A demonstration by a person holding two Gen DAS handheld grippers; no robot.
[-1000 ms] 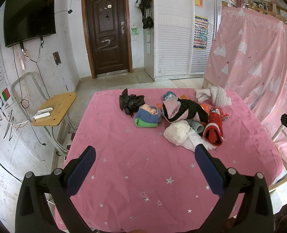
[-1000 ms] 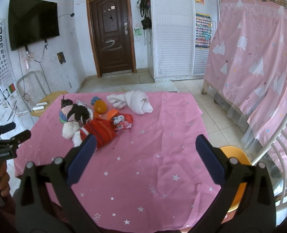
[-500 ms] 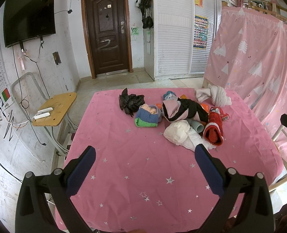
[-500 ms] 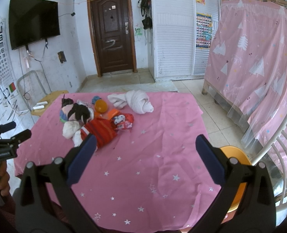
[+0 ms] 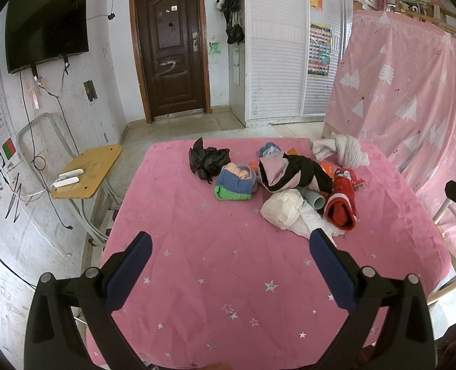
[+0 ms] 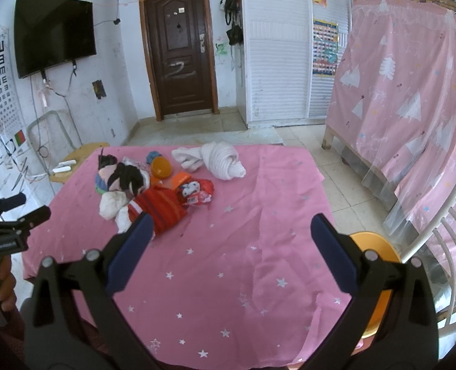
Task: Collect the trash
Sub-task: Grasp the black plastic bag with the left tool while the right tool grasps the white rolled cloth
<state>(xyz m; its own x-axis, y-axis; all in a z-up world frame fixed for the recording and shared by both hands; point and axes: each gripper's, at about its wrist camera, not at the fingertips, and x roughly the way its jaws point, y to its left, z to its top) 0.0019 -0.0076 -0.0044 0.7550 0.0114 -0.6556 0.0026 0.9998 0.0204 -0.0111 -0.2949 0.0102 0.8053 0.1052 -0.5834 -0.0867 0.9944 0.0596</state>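
left gripper (image 5: 229,243) spread wide, holding nothing, above the pink tablecloth (image 5: 228,262); right gripper (image 6: 229,226) likewise wide and empty

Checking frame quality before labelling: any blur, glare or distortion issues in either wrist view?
Left wrist view: sharp and evenly daylit, no glare; strong fisheye bends the door and walls, and dark vignette fills the corners. Right wrist view: same barrel distortion and vignette; the pile on the pink tablecloth is crisp; shadows are soft. In both, the open jaws block the lower corners.
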